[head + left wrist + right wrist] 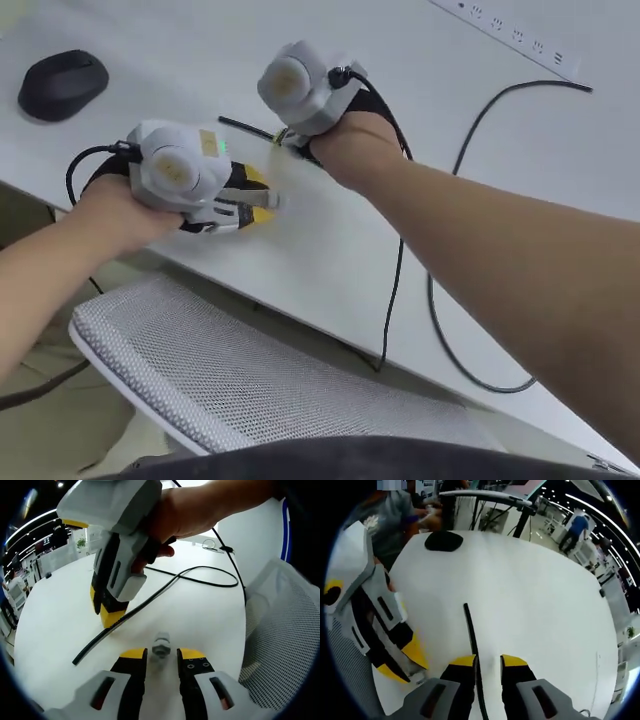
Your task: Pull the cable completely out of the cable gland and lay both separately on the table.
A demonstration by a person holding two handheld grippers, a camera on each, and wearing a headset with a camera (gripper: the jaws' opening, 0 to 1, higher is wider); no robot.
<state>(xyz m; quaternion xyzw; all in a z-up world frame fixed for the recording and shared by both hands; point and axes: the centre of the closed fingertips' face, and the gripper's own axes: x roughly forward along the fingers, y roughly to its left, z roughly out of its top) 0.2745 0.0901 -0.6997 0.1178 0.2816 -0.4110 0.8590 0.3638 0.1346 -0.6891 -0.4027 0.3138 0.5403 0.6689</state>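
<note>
A dark mouse (pixel 62 83) lies on the white table (pixel 150 40), well clear of both pairs of fingers. The left gripper (pixel 161 654) has its fingers a narrow way apart. The small grey gland (pixel 161 644) stands on the table right at their tips, touching neither. Just beside it, the right gripper (pixel 488 661) has its fingers parted wider than the black cable (pixel 469 625), which runs between them close along one finger. The cable's free end lies beyond the tips.
</note>
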